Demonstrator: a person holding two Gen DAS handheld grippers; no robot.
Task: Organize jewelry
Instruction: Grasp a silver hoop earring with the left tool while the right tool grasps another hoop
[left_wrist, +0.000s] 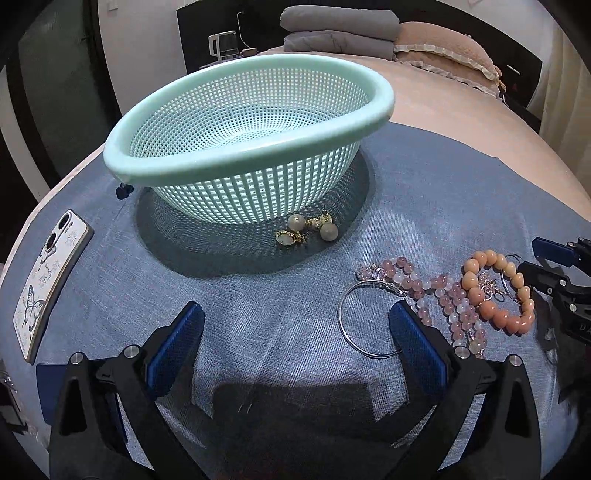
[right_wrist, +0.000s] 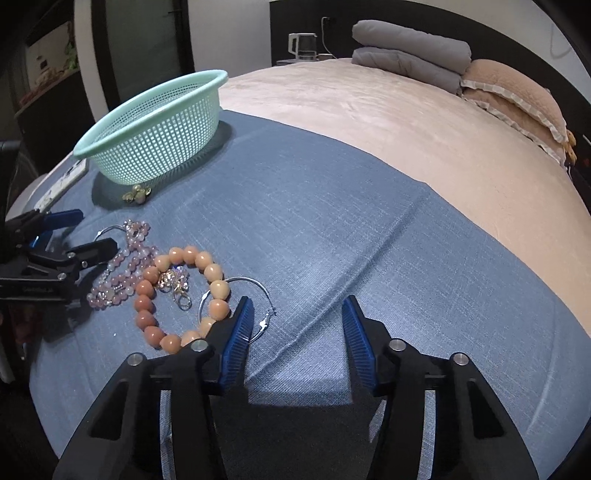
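Note:
A mint green mesh basket (left_wrist: 255, 114) stands empty on a blue cloth (left_wrist: 258, 295); it also shows at the far left of the right wrist view (right_wrist: 155, 129). Pearl and gold earrings (left_wrist: 308, 229) lie at its base. A pink bead bracelet (left_wrist: 443, 295), an orange bead bracelet (left_wrist: 498, 295) and a silver hoop (left_wrist: 365, 321) lie to the right. My left gripper (left_wrist: 295, 314) is open and empty, its right finger over the hoop. My right gripper (right_wrist: 297, 306) is open and empty, beside the orange bracelet (right_wrist: 177, 295) and a second hoop (right_wrist: 236, 306).
A phone (left_wrist: 48, 284) in a butterfly case lies at the cloth's left edge. The cloth covers a pink bed (right_wrist: 406, 129) with folded grey blankets (right_wrist: 410, 48) and a pillow (right_wrist: 517, 99) at the far end. A kettle (right_wrist: 304, 44) stands behind.

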